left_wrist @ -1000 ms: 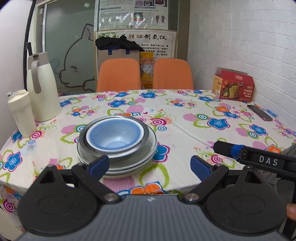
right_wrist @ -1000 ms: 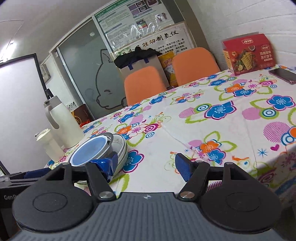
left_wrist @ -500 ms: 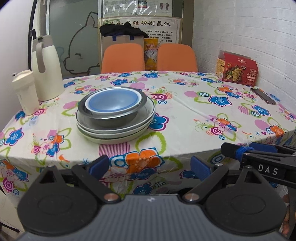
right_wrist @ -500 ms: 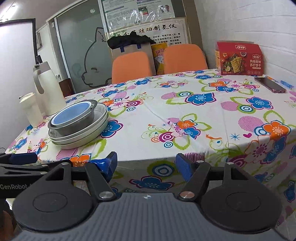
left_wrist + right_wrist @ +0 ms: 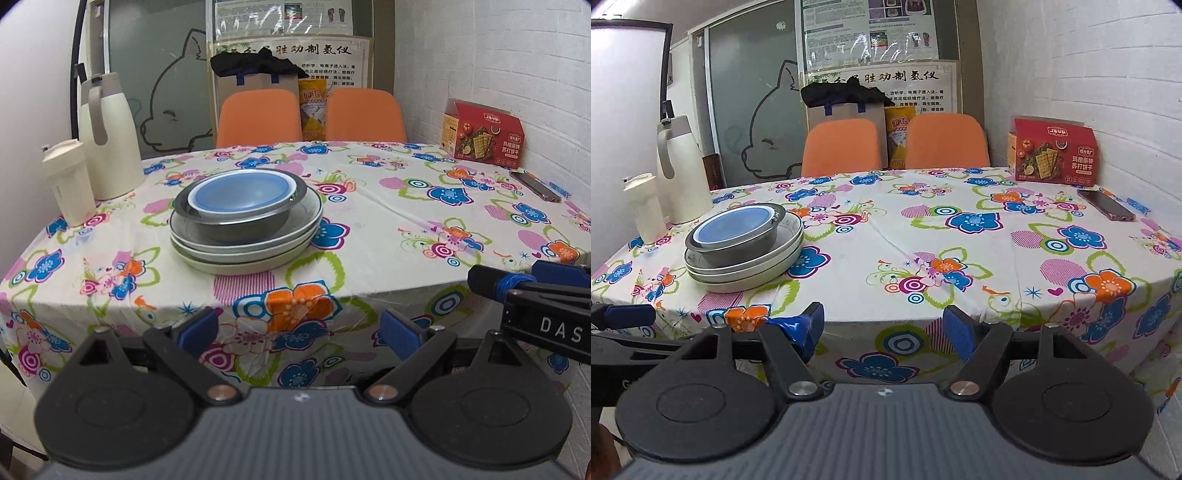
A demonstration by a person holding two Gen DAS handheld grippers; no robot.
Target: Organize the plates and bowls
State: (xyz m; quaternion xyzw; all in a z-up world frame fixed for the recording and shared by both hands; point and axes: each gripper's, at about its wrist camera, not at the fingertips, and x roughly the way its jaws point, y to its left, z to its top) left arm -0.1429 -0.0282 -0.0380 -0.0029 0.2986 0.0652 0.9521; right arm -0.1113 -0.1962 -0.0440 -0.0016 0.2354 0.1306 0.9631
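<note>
Hanging just off the table's near edge, the left gripper (image 5: 299, 328) and right gripper (image 5: 882, 328) both gape wide with nothing in them. Further in, on the floral tablecloth (image 5: 388, 229), the blue bowl (image 5: 240, 194) sits nested in a metal bowl (image 5: 240, 223) atop stacked plates (image 5: 243, 254), with a cream jug (image 5: 110, 147) behind.

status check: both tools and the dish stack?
Left tool open, empty, off the table's near edge. Right tool open, empty, same. Blue bowl nested in steel bowl on stacked plates. Nothing blocking the stack.
</note>
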